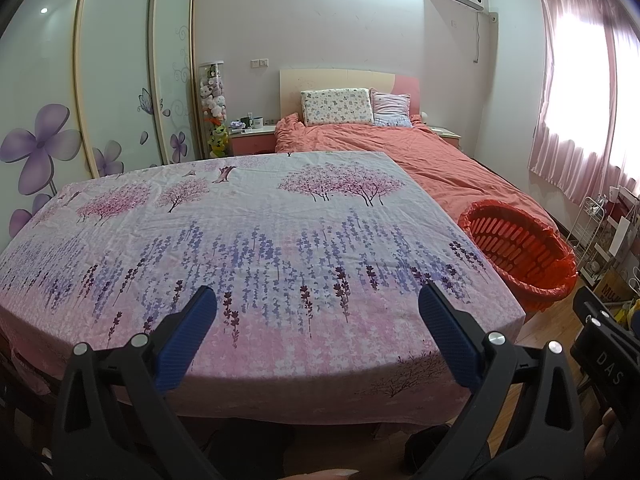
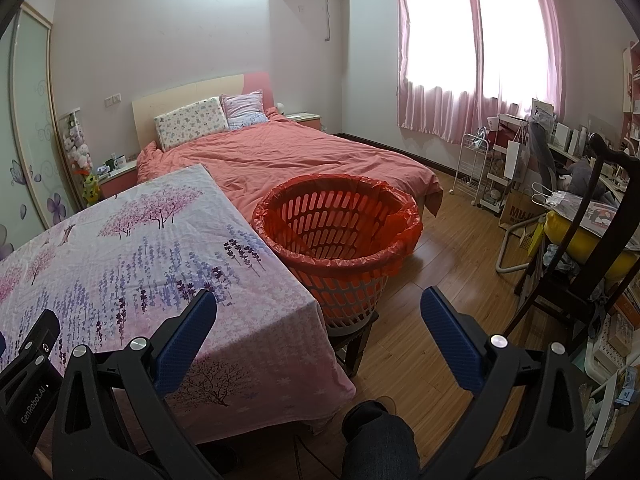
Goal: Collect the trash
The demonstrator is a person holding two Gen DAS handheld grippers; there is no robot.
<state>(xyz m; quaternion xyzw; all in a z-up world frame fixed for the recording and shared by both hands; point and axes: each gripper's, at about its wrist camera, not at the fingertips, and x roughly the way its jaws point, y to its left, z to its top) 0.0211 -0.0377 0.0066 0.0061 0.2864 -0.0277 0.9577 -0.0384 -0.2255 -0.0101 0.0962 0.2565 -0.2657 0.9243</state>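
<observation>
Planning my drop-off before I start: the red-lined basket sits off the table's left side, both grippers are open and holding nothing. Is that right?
Not quite: the red-lined basket sits off the right side of the table, between it and the bed, as the right wrist view shows. The rest holds: the left gripper and right gripper are both open and holding nothing.

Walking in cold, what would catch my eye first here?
Probably the red-lined basket, standing on a low stool beside the table's right edge, with nothing visible inside. Next, the flowery tablecloth spread over the table in front, bare of trash. Both grippers, left and right, hang open near the camera.
</observation>
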